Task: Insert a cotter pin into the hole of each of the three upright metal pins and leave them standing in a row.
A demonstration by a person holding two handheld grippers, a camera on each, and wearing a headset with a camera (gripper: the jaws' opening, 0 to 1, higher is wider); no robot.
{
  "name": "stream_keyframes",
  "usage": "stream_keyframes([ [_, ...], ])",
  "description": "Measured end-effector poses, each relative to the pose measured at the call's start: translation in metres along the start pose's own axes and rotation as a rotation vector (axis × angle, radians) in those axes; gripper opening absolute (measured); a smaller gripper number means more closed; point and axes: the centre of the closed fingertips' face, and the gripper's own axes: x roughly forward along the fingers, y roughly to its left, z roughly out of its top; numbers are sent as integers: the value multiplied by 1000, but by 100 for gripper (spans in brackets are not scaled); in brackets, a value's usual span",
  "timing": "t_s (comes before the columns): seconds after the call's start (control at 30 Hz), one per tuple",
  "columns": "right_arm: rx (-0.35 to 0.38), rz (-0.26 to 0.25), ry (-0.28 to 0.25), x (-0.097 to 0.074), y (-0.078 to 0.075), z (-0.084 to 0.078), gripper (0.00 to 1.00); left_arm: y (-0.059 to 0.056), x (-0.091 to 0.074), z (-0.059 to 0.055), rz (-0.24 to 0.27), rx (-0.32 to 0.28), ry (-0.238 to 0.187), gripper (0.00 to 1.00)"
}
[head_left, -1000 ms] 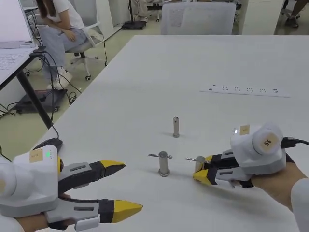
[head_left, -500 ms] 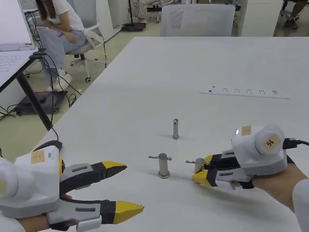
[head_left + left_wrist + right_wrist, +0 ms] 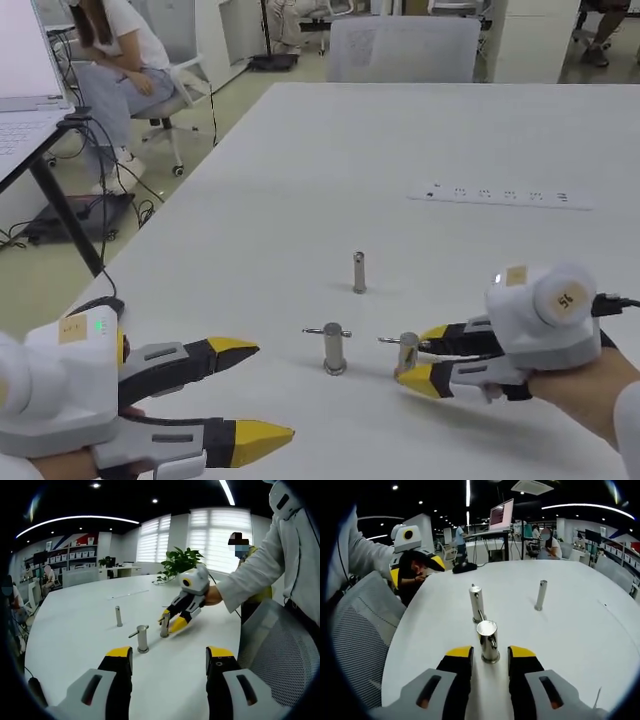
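Note:
Three upright metal pins stand on the white table (image 3: pixel 300 180). The far pin (image 3: pixel 359 272) (image 3: pixel 540 595) (image 3: pixel 119 616) stands alone. The middle pin (image 3: pixel 334 348) (image 3: pixel 476 603) (image 3: pixel 143 639) has a cotter pin through its head. The nearest pin (image 3: pixel 407 352) (image 3: pixel 488 641) (image 3: pixel 164 625) also carries a cotter pin (image 3: pixel 389 341). My right gripper (image 3: pixel 426 356) (image 3: pixel 490 652) is open, one yellow tip on each side of this pin with small gaps. My left gripper (image 3: pixel 250 392) (image 3: pixel 170 655) is open and holds nothing, at the near left.
A white power strip (image 3: pixel 497 195) lies at the back right. A black mouse (image 3: pixel 97 305) sits near the table's left edge. A mesh chair (image 3: pixel 400 45) stands at the far end, and a person (image 3: pixel 115 50) sits at a desk to the left.
My right gripper's jaws have parted and let go of the nearest pin, which stays standing. The left gripper has hardly moved.

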Motion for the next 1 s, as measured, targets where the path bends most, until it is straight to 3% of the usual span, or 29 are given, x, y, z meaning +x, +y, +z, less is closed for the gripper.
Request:
stream_keyframes([
  [0.5,14,1,36,-36,0,-26,39,-1,3,2,-5,2,-9,59],
  [0.77,30,-42,43,-53,-18,-33,41,-2,4,2,-5,4,-9,59],
  [1.0,28,-92,35,-64,-43,-22,40,-2,4,2,-4,2,-16,59],
])
